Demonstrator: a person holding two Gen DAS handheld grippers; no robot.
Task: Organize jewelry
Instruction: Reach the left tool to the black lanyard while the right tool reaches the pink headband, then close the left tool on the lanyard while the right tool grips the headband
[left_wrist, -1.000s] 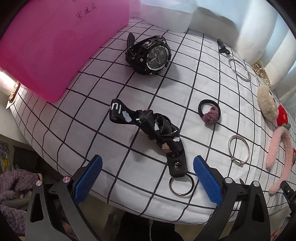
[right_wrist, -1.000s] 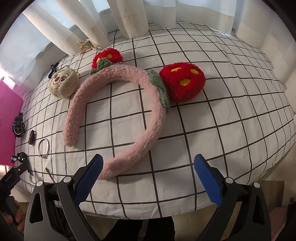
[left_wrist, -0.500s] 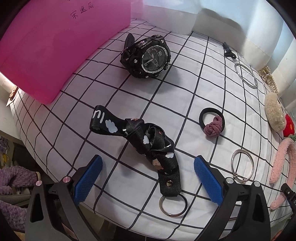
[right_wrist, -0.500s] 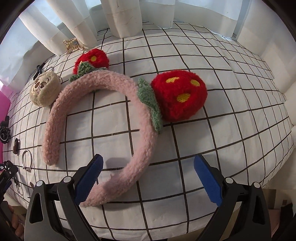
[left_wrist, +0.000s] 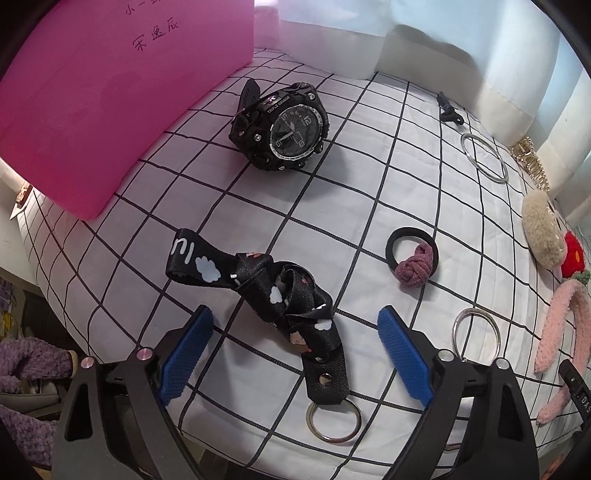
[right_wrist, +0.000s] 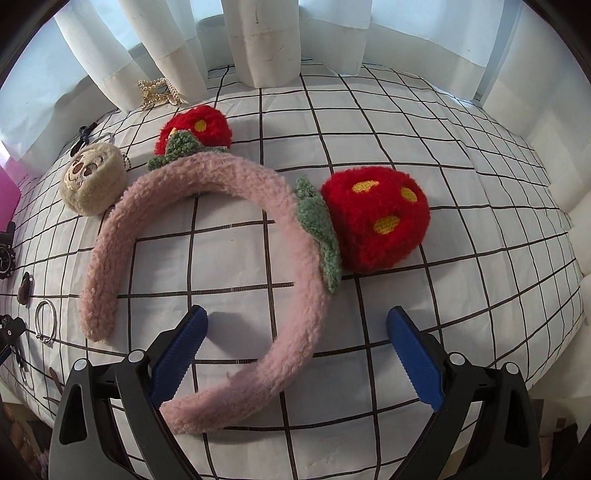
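Black printed lanyard strap (left_wrist: 280, 295) lies crumpled on checked cloth (left_wrist: 369, 184), between left gripper (left_wrist: 295, 354) jaws, just been narrowing, untouched; soft, light, probably slippery; pinch knotted middle; right gripper (right_wrist: 295, 354) open over fuzzy pink headband (right_wrist: 295, 295).

Black grippers (left_wrist: 291, 349) (ridged blue pads (left_wrist: 186, 354))

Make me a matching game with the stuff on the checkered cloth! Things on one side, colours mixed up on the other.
Things:
1. watch
2. fluffy headband
3. pom-pom on the headband
4. key ring on the strap

Colours:
A. red with yellow spots
B. silver
C. black
D. pink

Pairs: 1-C, 2-D, 3-A, 4-B
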